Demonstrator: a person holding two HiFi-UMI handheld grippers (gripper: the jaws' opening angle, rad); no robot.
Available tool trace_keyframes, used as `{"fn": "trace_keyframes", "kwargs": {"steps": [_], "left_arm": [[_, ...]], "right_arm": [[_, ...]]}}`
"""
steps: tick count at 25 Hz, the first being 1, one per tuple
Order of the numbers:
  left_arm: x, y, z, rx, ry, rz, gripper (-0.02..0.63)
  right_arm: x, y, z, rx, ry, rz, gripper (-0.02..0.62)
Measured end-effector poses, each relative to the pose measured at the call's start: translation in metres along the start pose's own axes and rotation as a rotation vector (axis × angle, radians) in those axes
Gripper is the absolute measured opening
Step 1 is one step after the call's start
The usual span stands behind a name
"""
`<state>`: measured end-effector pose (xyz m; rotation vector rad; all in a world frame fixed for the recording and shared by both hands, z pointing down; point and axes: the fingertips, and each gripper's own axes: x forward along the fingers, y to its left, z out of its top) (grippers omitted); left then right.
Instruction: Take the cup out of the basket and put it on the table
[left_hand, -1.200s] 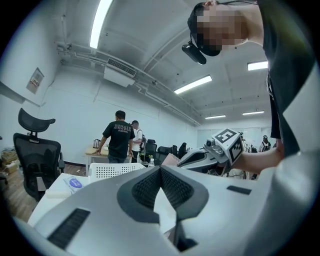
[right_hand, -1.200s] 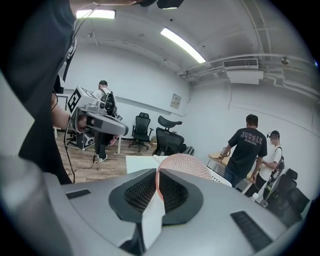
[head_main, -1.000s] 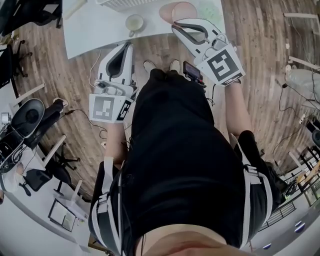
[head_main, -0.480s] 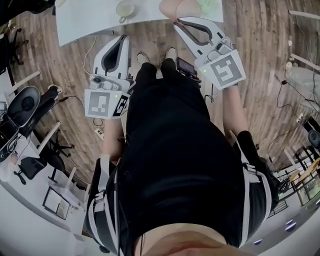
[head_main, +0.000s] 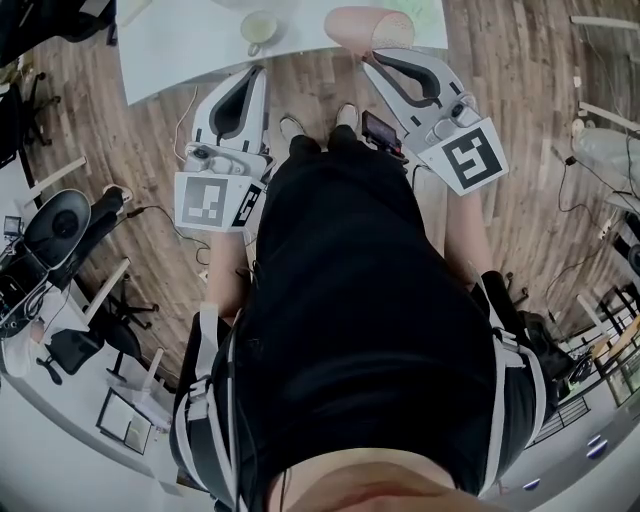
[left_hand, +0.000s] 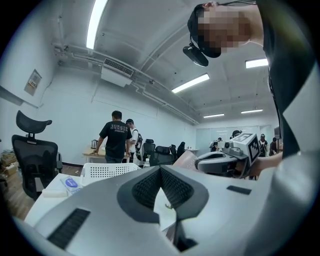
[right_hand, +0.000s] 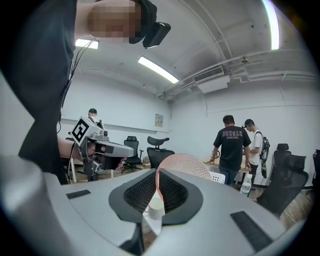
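Observation:
A white cup (head_main: 259, 27) stands on the white table (head_main: 180, 50), near its front edge. The cup (right_hand: 156, 206) also shows low down between my right jaws' pads. My right gripper (head_main: 368, 52) is shut on the rim of a pink mesh basket (head_main: 352, 24), which hangs at the table edge to the right of the cup. In the right gripper view the pink mesh basket (right_hand: 186, 165) bulges just beyond my right gripper (right_hand: 156, 172), its thin edge pinched between the pads. My left gripper (head_main: 258, 72) hovers just in front of the table, below the cup. The left gripper (left_hand: 160, 168) is shut and holds nothing.
A white perforated basket (left_hand: 107, 170) sits on the table beyond my left gripper. Office chairs (head_main: 55, 235) stand to the left on the wooden floor. People (left_hand: 115, 137) stand at a far desk, and a water bottle (right_hand: 245, 185) is at the right.
The right gripper and the pink basket have drifted a little to the right, away from the cup. The left gripper has hardly moved.

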<state>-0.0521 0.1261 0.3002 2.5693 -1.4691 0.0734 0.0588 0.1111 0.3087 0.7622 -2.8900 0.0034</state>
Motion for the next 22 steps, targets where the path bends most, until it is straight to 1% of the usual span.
{"fn": "trace_keyframes", "kwargs": {"steps": [8,22], "left_arm": [[-0.001,0.0,0.003,0.012,-0.008,-0.041,0.02],[-0.013,0.021,0.002,0.011,-0.012,-0.042,0.02]], "right_arm": [[-0.002,0.008,0.012,0.017,-0.025,-0.017,0.034],[0.015,0.018,0.013,0.027,-0.016,-0.033,0.034]]}}
